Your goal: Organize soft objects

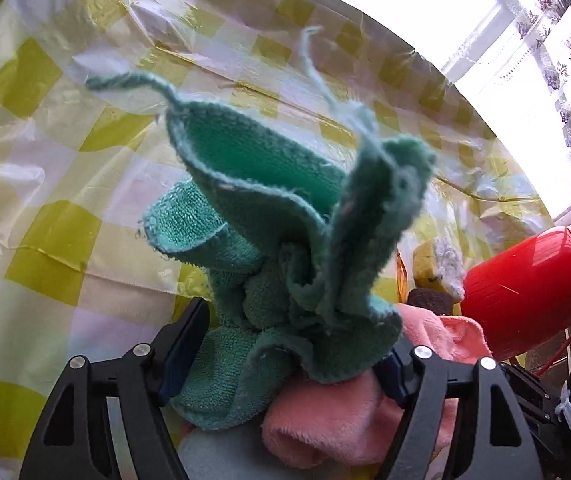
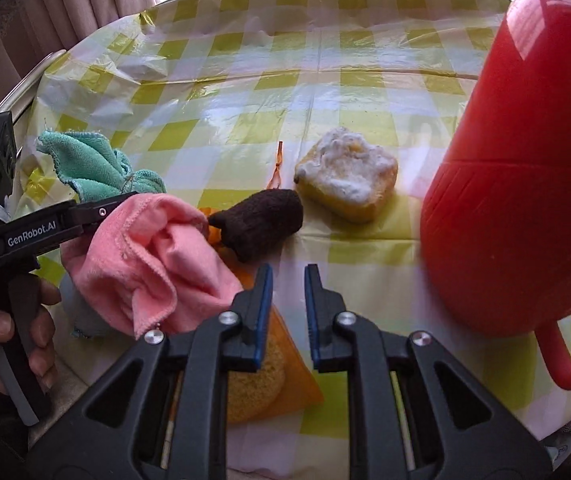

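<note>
My left gripper [image 1: 285,340] is shut on a bunched teal cloth [image 1: 269,208], which sticks up between its fingers above the table. A pink cloth [image 1: 349,412] lies just under and to the right of it. In the right wrist view the teal cloth [image 2: 85,164] and pink cloth [image 2: 157,264] sit at the left with the left gripper [image 2: 97,212] among them. My right gripper [image 2: 288,280] is open and empty, just short of a dark brown knitted piece [image 2: 261,224]. A yellow sponge [image 2: 349,180] lies beyond.
A large red plastic jug [image 2: 517,160] stands close on the right; it also shows in the left wrist view [image 1: 533,280]. A round yellow scrubber on an orange cloth [image 2: 257,384] lies under my right gripper. A yellow checked plastic tablecloth [image 2: 245,80] covers the table.
</note>
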Motion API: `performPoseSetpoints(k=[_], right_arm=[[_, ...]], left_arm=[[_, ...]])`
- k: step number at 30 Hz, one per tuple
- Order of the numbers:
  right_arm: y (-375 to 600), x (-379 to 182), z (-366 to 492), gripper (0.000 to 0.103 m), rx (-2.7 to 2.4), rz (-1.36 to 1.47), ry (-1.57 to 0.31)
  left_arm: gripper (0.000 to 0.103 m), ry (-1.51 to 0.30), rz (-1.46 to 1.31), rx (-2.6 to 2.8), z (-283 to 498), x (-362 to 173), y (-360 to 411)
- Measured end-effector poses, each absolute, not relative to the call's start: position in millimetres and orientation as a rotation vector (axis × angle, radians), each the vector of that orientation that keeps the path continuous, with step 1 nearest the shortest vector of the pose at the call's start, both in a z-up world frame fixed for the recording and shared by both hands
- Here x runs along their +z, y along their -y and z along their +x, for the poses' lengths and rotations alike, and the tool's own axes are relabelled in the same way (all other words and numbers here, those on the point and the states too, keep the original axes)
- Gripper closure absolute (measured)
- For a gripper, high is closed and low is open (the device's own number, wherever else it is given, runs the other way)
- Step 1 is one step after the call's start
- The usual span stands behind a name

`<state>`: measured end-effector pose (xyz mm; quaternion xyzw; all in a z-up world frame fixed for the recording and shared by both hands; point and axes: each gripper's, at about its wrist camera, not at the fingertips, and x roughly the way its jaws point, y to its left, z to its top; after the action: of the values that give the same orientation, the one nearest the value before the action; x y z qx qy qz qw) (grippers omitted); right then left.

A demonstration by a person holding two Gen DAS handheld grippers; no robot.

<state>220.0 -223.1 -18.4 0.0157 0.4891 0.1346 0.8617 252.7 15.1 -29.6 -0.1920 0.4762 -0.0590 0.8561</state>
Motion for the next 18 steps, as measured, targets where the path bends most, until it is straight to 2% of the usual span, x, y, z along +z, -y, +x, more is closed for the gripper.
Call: performPoseSetpoints(k=[11, 12, 14, 15, 16, 18], right_arm=[[228.8, -14.1, 209.5, 0.083, 0.264, 0.020, -1.029], [228.2, -15.5, 212.2, 0.081, 0.268, 0.027, -1.041], [227.7, -16.4, 217.3, 0.065, 0.263, 0.048, -1.046], [226.6, -15.9, 221.1, 0.049, 0.261, 0.061, -1.042], [225.3, -14.8, 224.9, 0.038, 0.255, 0.070, -1.035], [221.7, -11.7, 232.7, 0.035, 0.254, 0.090, -1.019]], left_arm=[[0.019, -0.809, -0.390, 0.040, 195.1, 4.2, -43.0], [0.019, -0.796, -0.400, 0.048, 190.0, 5.2, -45.5], [0.019, -0.765, -0.430, 0.074, 180.3, 8.9, -53.7], [0.019, -0.749, -0.449, 0.086, 174.7, 10.6, -57.8], [0.019, -0.738, -0.464, 0.099, 171.1, 11.2, -61.4], [0.019, -0.729, -0.484, 0.114, 168.7, 10.7, -66.2]])
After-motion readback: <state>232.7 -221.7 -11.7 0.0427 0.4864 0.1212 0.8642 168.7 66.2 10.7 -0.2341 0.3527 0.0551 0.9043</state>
